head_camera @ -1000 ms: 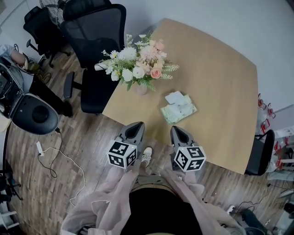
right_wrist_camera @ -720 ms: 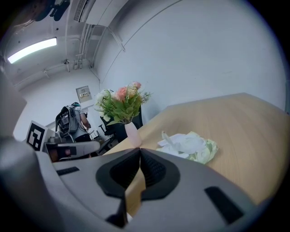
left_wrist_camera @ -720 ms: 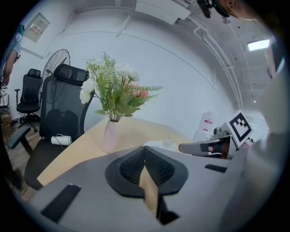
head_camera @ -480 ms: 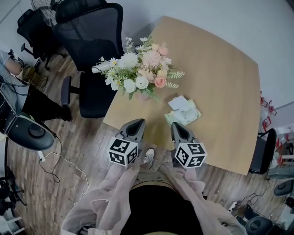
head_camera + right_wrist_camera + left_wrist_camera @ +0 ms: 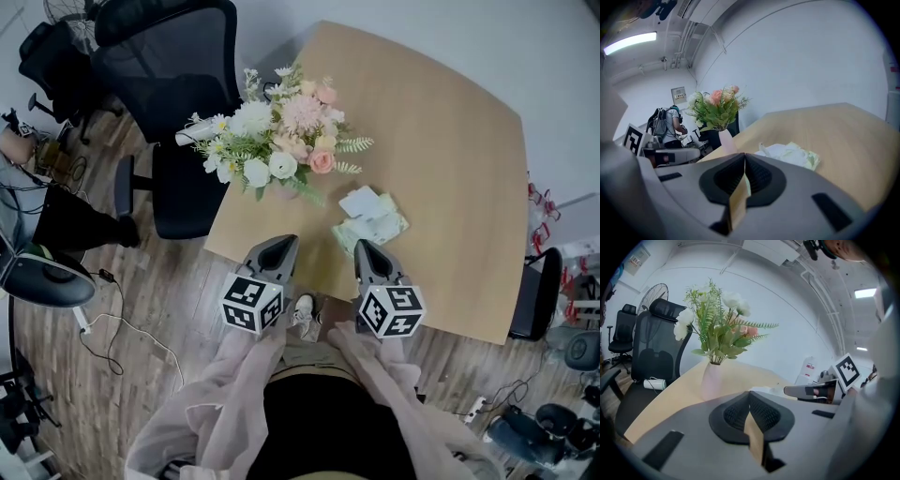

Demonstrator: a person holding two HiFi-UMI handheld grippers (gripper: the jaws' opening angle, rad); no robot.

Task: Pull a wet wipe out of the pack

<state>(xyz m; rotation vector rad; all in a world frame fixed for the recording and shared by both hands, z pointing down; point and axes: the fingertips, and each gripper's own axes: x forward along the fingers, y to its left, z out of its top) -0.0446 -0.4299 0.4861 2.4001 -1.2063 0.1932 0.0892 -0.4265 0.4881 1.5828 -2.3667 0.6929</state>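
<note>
Both tools hang at the near edge of the bench (image 5: 450, 141), not yet at the work. The left tool (image 5: 279, 246) has its jaws pressed together with nothing between them. The right tool (image 5: 365, 249) is closed and empty in the same way. The pack (image 5: 377, 225) lies flat on the bench just beyond the right tool, apart from it. A white piece (image 5: 358, 201) sits at its far end, and I cannot tell if this is the opened flap or a wipe that sticks out.

The first danger, in my judgement, is that a closed tool arrives at the pack and only pushes it, so the pack slides over the smooth wood. The jaws need to open before contact. The second is that the pack looks soft and light. If one tool pulls a wipe and the other does not press the pack down, the whole pack probably rises with it. A pinch that goes too deep may take several wipes together. The vase of flowers (image 5: 281, 150) stands near on the left side, and a wide movement of the left tool could knock it over.
</note>
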